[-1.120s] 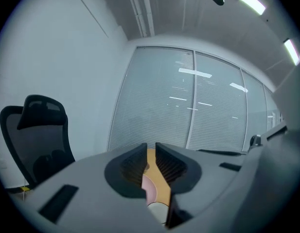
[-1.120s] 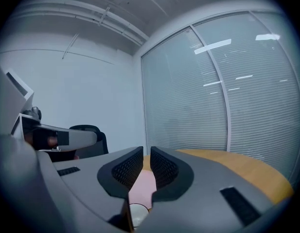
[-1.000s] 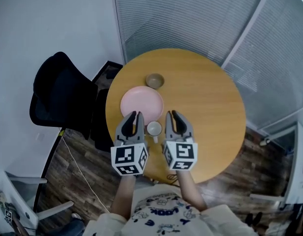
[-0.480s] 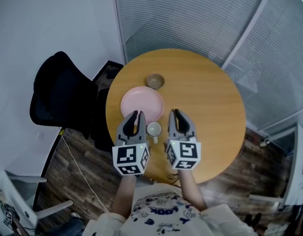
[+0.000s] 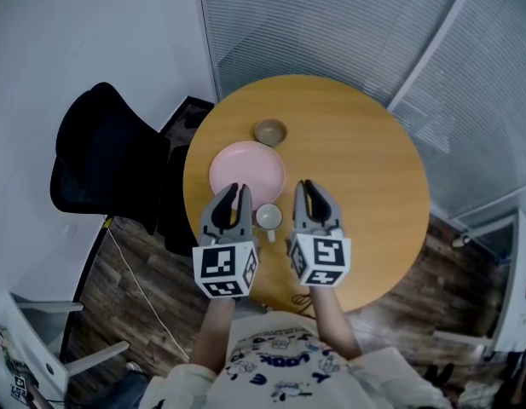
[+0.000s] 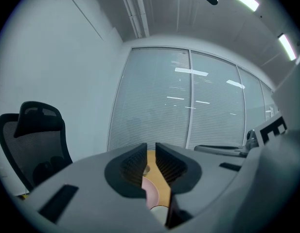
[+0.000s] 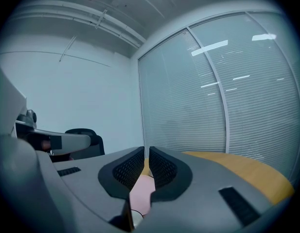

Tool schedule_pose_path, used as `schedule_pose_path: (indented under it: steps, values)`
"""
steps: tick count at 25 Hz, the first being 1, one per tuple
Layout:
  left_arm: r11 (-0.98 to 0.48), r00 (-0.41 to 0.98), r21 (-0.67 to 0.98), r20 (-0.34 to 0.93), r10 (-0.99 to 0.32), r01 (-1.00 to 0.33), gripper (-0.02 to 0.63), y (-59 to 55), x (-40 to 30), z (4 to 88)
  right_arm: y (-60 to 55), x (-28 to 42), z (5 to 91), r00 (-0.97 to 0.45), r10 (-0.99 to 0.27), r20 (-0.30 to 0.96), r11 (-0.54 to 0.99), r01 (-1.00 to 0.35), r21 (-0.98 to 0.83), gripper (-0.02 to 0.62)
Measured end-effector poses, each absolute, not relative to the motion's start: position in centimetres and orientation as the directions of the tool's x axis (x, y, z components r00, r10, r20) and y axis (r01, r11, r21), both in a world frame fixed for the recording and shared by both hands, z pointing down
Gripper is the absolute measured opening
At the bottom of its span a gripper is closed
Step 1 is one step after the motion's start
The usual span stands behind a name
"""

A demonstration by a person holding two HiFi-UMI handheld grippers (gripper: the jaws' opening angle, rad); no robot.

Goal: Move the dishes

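A round wooden table (image 5: 356, 143) stands before floor-length window blinds (image 5: 348, 24), with a black mesh office chair (image 5: 101, 160) pulled up at its left edge. Above the table's near side a person holds two grey two-jaw grippers side by side, roughly level. The left gripper (image 5: 237, 191) has its jaws a narrow gap apart, with nothing between them. The right gripper (image 5: 305, 186) has just been closing and is down to a bare slit, also empty. A pale pink round plate (image 5: 245, 170) lies on the table just ahead of the left gripper. A small tan bowl (image 5: 269, 132) sits just beyond it, and a white mug (image 5: 268, 217) stands just beside the plate's near rim, between the two grippers.
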State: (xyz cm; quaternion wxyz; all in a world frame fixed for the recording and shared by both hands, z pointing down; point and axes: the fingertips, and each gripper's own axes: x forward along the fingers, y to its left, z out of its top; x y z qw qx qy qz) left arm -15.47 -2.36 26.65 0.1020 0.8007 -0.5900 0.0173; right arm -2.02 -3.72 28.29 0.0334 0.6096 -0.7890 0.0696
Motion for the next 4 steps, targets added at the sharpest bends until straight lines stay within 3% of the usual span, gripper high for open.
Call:
schedule_pose_path:
  steps: [4]
  values:
    - [-0.287,0.305,0.136,0.142,-0.942,-0.948,0.055,-2.61,-15.81,26.44,-3.96,-2.57,28.18,-0.257,-0.957,0.137,0.251,-0.966,-0.061,0.032]
